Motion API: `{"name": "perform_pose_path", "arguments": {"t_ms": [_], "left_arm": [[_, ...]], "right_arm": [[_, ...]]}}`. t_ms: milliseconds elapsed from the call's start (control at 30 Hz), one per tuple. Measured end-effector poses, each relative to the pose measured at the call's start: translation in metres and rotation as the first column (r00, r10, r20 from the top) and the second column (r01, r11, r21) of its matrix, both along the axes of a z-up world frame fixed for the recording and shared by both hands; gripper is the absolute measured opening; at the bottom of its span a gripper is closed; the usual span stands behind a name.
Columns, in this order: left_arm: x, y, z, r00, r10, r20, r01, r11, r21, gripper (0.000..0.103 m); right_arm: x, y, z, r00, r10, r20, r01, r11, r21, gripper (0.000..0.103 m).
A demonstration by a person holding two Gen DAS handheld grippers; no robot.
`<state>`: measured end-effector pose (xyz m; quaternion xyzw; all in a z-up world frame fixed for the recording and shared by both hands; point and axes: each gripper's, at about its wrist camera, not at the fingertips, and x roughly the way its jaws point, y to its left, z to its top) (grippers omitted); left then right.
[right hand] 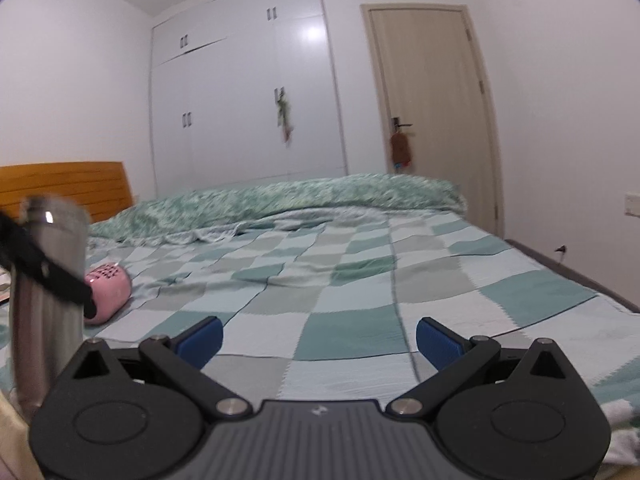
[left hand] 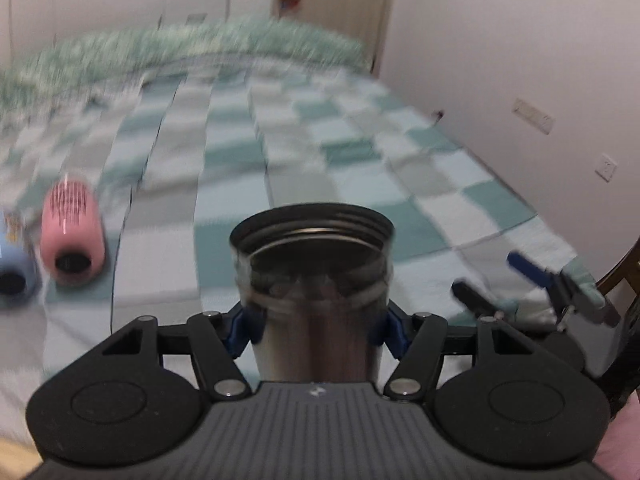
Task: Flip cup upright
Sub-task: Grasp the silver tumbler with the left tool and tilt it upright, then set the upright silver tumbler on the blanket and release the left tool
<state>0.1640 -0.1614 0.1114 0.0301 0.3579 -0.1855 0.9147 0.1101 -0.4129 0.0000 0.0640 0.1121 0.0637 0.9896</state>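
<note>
Checked bedspread (right hand: 360,280); white wardrobe (right hand: 248,92), door (right hand: 432,112).

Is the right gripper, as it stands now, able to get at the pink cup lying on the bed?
Probably yes. The right gripper is open and holds nothing, and the pink cup lies ahead to its left across bare bedspread.

Open bedspread ahead, clutter at the left

From the left gripper (left hand: 316,328), the checked bedspread (left hand: 280,152) lies bare from 11 to 2 o'clock; a pink cup (left hand: 74,236) and a blue cup (left hand: 14,264) lie side by side at 9 o'clock, and the right gripper (left hand: 516,280) sits at 3 o'clock.
</note>
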Motion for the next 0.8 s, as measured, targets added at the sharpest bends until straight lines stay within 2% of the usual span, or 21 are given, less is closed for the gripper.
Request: {"name": "perform_pose_path", "arguments": {"t_ms": [133, 233, 300, 433, 600, 667, 800], "left_arm": [[0.005, -0.021, 0.019, 0.986, -0.003, 0.166, 0.002, 1.000, 0.010, 0.064], [0.017, -0.041, 0.016, 0.959, 0.006, 0.284, -0.013, 1.000, 0.023, 0.064], [0.030, -0.057, 0.006, 0.948, 0.007, 0.320, -0.023, 0.999, 0.046, 0.064], [0.064, -0.083, -0.020, 0.945, 0.009, 0.327, -0.033, 0.997, 0.069, 0.064], [0.100, -0.090, -0.058, 0.968, 0.022, 0.250, -0.044, 0.996, 0.084, 0.064], [0.102, -0.084, -0.066, 0.962, 0.010, 0.274, -0.029, 0.997, 0.065, 0.063], [0.106, -0.073, -0.079, 0.973, 0.003, 0.232, -0.015, 0.999, 0.052, 0.063]], "right_arm": [[-0.004, -0.001, 0.000, 0.998, -0.058, 0.032, 0.059, 0.998, -0.013, 0.103], [-0.005, -0.003, 0.001, 0.994, -0.093, 0.060, 0.094, 0.996, -0.012, 0.103], [-0.005, -0.003, 0.001, 0.991, -0.110, 0.071, 0.112, 0.994, -0.014, 0.103], [0.002, -0.002, 0.003, 0.986, -0.132, 0.098, 0.137, 0.990, -0.042, 0.103], [0.021, -0.002, 0.007, 0.987, -0.116, 0.107, 0.127, 0.986, -0.106, 0.103], [0.033, -0.004, 0.008, 0.991, -0.097, 0.093, 0.108, 0.987, -0.118, 0.103], [0.055, -0.007, 0.010, 0.992, -0.107, 0.060, 0.114, 0.986, -0.122, 0.103]]}}
